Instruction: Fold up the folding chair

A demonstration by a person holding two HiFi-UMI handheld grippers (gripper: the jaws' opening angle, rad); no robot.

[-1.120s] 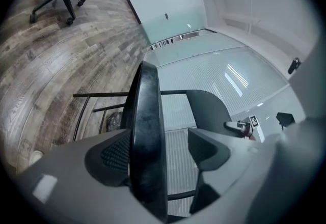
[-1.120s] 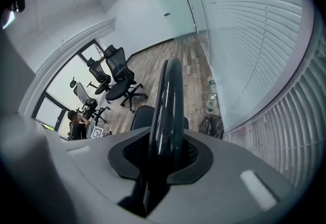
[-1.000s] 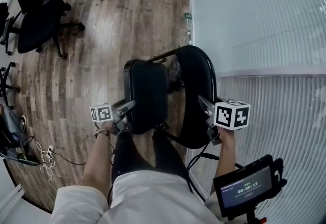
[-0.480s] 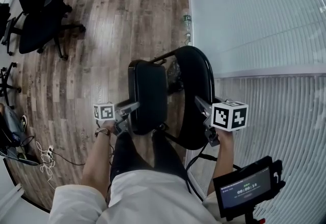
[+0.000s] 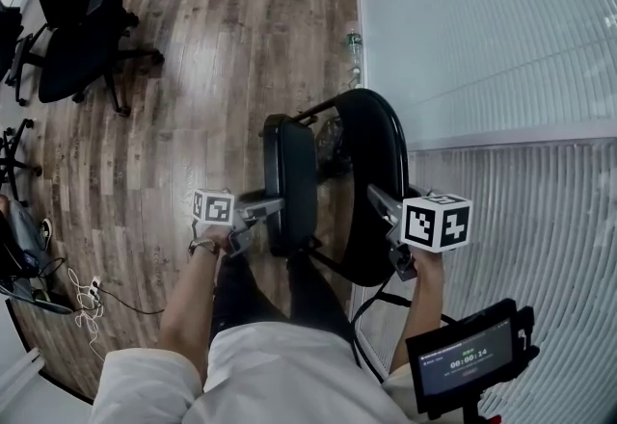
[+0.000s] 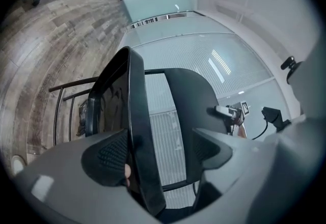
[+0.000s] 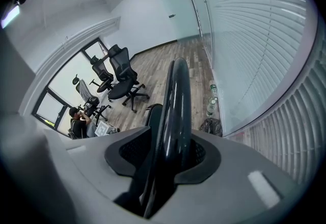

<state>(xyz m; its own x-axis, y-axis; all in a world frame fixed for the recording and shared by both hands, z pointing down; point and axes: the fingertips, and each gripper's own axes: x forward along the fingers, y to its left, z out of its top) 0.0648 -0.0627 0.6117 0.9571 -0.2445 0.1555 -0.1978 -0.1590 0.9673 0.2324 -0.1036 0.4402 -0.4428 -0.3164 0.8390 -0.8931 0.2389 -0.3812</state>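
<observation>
Two grips are loosening at once, and that is the main hazard. The folding chair (image 5: 328, 172) stands just beside the glass wall (image 5: 482, 46). Its backrest (image 5: 374, 147) is on the side nearest the wall and its seat (image 5: 291, 176) is swung up almost on edge on the side away from the wall. A gap is left between the two, so the fold looks nearly but not fully done.

The left gripper (image 6: 157, 152) is spread wide and opening. The seat's edge runs between its jaws and lies against one pad, well clear of the other, so nothing pinches it. The right gripper (image 7: 170, 154) straddles the glossy rim of the backrest. Its jaws are opening too, with the pads close on either side but, as I judge, not clamping.

With neither tool holding, the seat may drop back down away from the wall if its hinge is loose, undoing the fold. The narrow, half-closed frame may also tip. It could fall toward the glass wall and strike it, or away from the wall onto the person's legs (image 5: 255, 297), which stand about as far from the wall as the seat does. The smooth rim gives the right pads little to bite on if a quick re-grip is needed. A bottle (image 5: 355, 39) at the wall's foot could be knocked over should the frame slide along the wall.
</observation>
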